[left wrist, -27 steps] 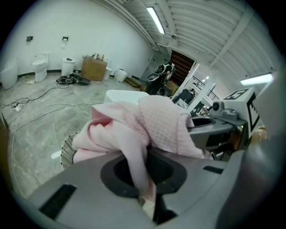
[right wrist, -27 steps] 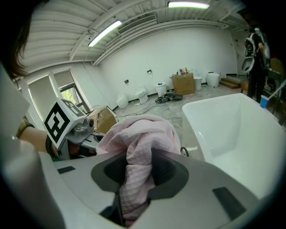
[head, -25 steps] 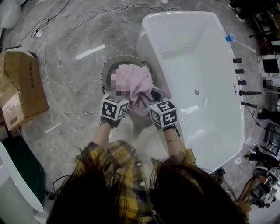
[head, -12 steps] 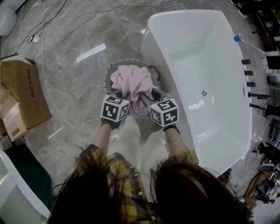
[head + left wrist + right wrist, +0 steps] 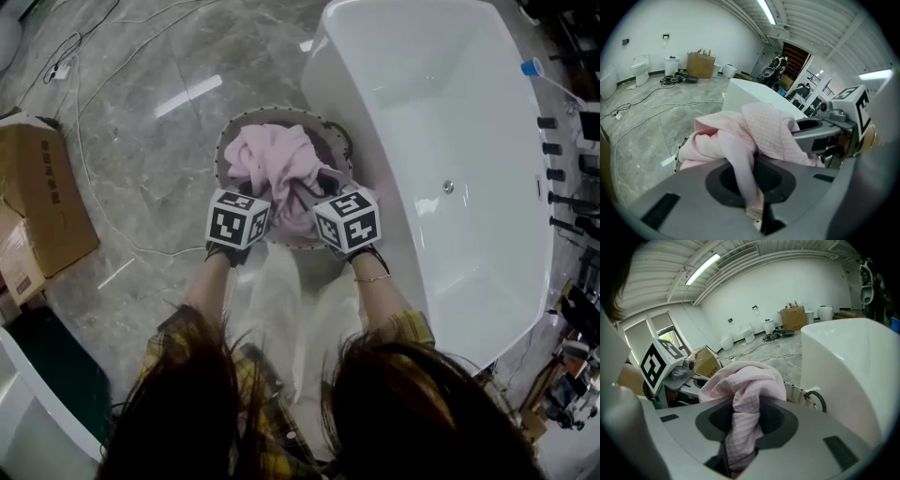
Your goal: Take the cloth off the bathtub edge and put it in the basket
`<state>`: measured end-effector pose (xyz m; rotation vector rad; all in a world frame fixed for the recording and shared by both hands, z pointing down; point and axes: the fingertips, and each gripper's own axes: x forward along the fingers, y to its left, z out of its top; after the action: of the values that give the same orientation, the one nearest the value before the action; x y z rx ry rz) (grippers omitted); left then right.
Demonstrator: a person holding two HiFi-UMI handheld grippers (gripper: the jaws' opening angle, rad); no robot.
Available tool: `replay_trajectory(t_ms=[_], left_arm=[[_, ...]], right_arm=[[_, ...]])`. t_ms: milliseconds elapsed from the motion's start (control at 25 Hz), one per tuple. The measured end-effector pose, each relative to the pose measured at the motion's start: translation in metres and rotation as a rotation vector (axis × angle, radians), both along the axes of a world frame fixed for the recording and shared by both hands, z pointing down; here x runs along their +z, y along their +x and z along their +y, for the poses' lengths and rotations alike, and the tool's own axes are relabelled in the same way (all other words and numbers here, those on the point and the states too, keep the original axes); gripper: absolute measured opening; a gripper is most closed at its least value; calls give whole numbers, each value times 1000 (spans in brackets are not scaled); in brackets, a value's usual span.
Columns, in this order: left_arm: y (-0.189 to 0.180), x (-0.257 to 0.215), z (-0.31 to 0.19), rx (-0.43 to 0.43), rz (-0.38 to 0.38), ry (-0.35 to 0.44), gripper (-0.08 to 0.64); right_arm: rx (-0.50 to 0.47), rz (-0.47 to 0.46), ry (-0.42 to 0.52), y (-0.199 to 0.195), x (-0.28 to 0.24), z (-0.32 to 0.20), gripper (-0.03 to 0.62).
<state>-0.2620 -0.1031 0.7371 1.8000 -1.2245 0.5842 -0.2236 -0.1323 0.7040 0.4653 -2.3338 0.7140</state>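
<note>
Already the cloth (image 5: pixel 277 169) is off the tub (image 5: pixel 450 112); no part of it lies on the white rim. It hangs bunched within the rim of the basket (image 5: pixel 221 150), which stands on the floor just beside the tub. Both grippers hold it. The left gripper (image 5: pixel 755 212) is nearly pressed together, pinching a thin fold. The right gripper (image 5: pixel 736 460) pinches a thicker fold, so its jaws stand a little wider apart. Whether the cloth's bulk rests on the basket's bottom or only hangs inside, I cannot tell. By my judgement the task is nearly done: what is left is to lower it the last bit, let go with both grippers, and draw them clear.
</note>
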Motion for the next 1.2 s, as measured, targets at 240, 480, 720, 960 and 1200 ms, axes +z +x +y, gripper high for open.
replay_trajectory(t_ms=[240, 480, 720, 960, 1200], left_arm=[[-8, 33, 2, -1, -24, -26, 48], [-25, 57, 6, -4, -55, -52, 48], [-46, 75, 7, -11, -77, -76, 48], [-65, 88, -4, -36, -108, -79, 48], [-84, 93, -10, -61, -138, -78, 48]], right_arm=[[-10, 10, -21, -9, 36, 1, 129], [-20, 14, -51, -27, 68, 2, 129], [-25, 5, -76, -48, 88, 2, 129], [-32, -7, -75, -69, 105, -11, 129], [-45, -31, -76, -89, 113, -18, 129]])
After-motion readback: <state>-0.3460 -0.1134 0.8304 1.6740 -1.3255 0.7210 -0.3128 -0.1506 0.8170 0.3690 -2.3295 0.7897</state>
